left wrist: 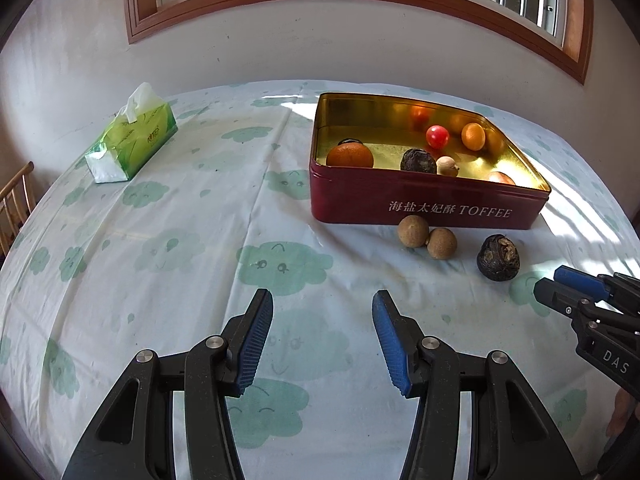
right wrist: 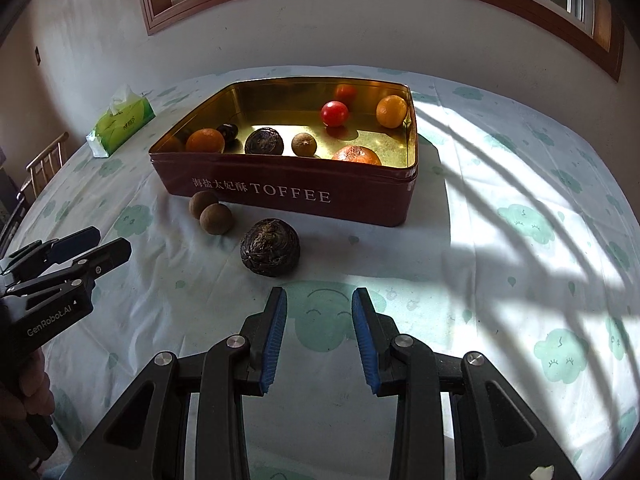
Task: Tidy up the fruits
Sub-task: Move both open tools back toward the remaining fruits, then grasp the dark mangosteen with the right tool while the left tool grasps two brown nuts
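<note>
Both the left tool (left wrist: 322, 300) and right tool (right wrist: 319, 298) gape empty over the counter (left wrist: 200, 240), dark wrinkled fruit (right wrist: 270, 247) at twelve o'clock before the toffee tin (right wrist: 288, 196).

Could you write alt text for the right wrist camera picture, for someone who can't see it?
An empty, open right gripper points at a dark wrinkled fruit and two small brown fruits lying on a cloud-print tablecloth, in front of a red toffee tin holding more fruit. The left gripper shows at left.
</note>
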{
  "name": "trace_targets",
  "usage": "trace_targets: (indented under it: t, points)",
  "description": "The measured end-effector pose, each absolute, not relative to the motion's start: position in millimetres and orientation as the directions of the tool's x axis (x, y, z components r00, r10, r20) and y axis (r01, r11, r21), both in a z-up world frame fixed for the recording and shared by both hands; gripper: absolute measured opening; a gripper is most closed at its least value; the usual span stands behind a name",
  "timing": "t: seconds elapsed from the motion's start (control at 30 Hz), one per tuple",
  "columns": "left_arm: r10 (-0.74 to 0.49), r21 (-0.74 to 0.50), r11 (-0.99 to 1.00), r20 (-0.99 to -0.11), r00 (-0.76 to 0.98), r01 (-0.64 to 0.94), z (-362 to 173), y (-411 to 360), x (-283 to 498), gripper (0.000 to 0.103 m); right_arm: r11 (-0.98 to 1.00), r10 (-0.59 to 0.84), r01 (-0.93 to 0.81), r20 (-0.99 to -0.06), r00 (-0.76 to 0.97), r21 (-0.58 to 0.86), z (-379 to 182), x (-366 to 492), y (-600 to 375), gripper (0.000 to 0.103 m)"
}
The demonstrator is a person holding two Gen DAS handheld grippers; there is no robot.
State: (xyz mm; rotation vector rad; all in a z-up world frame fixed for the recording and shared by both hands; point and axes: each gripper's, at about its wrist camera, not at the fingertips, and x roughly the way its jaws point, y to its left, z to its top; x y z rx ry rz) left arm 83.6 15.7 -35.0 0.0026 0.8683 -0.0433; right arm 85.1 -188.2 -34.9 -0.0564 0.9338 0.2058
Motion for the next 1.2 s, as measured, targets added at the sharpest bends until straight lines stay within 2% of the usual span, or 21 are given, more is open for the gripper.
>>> trace_targets:
  t: [0.47,1.03,1.2]
  points:
    - [-0.011,-0.024,1.0,-0.777,0.63,-0.012,-47.4,44.5,88.7,0.053,0.969,0.157,-0.246,-0.82,0.55,0.021,-47.2,103.5,-154.2,0.032]
    - [-0.026,-0.032,0.999,-0.784,0.62,0.001,-51.6,39.5,98.9,0.053,0.966,0.139,-0.257,-0.797,0.588,-0.021,-50.8,125.4,-138.5,0.044]
    - [-0.027,-0.027,1.0,-0.788,0.615,0.009,-53.5,33.8,100.7,0.053,0.966,0.141,-0.257,-0.793,0.592,-0.02,-50.7,128.8,-138.2,0.042]
